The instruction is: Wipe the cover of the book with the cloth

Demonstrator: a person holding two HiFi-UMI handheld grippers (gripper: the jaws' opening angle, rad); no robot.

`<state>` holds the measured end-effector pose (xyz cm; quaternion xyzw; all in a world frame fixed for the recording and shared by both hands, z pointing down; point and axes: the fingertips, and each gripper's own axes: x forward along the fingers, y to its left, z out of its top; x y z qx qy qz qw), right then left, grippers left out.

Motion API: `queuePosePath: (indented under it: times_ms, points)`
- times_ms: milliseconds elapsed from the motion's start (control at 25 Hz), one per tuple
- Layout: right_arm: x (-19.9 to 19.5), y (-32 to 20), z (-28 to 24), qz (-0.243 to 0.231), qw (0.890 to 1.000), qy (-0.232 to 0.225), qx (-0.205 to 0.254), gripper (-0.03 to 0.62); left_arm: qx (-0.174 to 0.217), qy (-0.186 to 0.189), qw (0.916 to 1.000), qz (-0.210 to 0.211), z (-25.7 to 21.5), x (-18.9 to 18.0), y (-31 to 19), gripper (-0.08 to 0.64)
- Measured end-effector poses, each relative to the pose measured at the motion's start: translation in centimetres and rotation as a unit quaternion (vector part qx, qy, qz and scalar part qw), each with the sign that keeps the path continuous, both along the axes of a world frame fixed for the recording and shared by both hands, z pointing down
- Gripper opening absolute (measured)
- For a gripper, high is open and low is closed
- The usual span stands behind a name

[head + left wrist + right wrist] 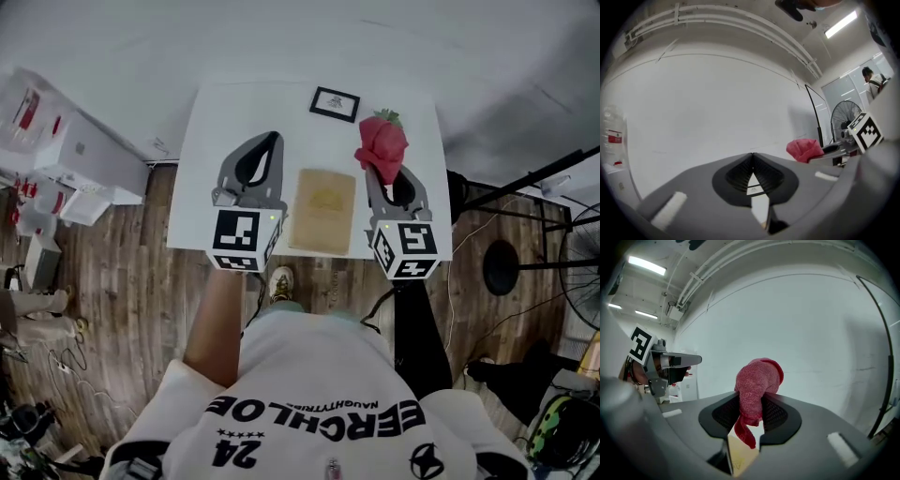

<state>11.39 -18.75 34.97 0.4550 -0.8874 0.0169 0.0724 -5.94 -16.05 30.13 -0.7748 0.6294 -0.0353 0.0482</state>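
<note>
We pinch the limp red cloth (757, 380) mid-bunch in our right claw (753, 401); our left claw (752, 155) is closed, empty. The thin tan book (324, 208) probably slides easily.

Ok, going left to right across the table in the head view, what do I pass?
left gripper, shut and empty → book, lying flat → right gripper, shut on the red cloth. The small black-framed card at the far edge lines up with the book, so I leave it out.
</note>
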Motion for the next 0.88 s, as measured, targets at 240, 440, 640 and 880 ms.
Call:
queuePosePath:
  times_ms: [240,440,640,880]
  points:
    - [-2.9,-2.1,0.5,0.034,0.999,-0.035,-0.022,0.097,0.006,-0.004,0.9987,0.051,0.8,-1.6,-3.1,0.041]
    - [-5.4,-2.6,0.5,0.039,0.999,-0.02,-0.013,0.097,0.016,-0.026,0.9958,0.087,0.8,-2.0,-4.6,0.041]
    - [-7.1,-2.6,1.2,0.034,0.996,-0.061,-0.049,0.097,0.009,-0.023,0.9938,0.108,2.0,-2.9,-5.6,0.041]
    - [-7.3,-2.9,2.6,0.048,0.992,-0.077,-0.086,0.096,-0.007,-0.011,0.9925,0.122,4.0,-3.3,-6.3,0.041]
